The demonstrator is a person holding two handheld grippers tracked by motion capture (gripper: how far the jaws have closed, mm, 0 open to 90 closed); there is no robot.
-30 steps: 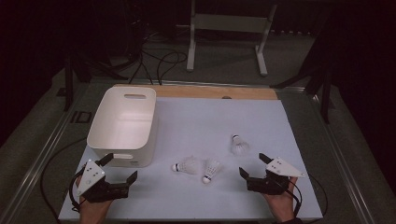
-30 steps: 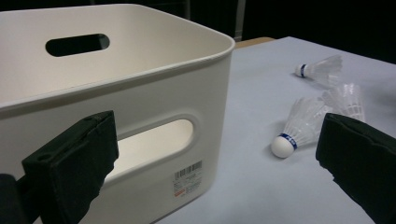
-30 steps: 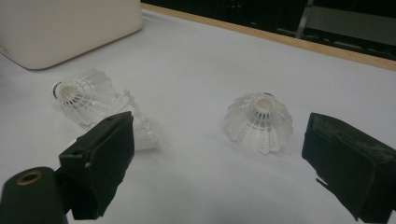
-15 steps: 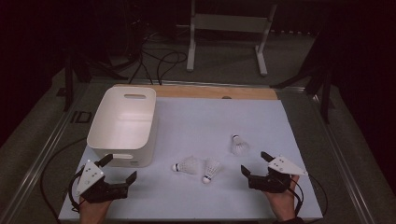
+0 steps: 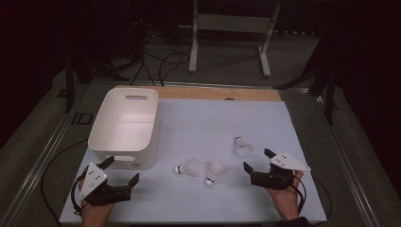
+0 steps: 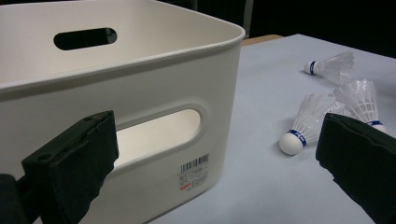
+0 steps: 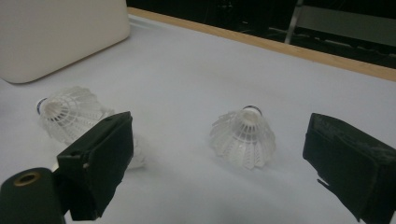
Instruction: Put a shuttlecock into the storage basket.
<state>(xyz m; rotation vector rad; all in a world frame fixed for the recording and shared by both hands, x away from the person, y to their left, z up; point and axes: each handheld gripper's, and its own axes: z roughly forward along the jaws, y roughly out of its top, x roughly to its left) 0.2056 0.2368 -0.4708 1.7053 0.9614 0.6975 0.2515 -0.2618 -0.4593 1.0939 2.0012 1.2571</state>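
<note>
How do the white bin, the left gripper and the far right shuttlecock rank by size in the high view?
1. White bin, clearly largest.
2. Left gripper.
3. Far right shuttlecock, smallest.

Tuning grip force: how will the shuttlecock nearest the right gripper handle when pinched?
The shuttlecock looks very light: a thin, see-through mesh skirt that would likely flex or crush under a hard pinch. It lies on its side, so a nudge would probably roll it in an arc. The rounded cork end seems the firmer spot to hold.
</note>
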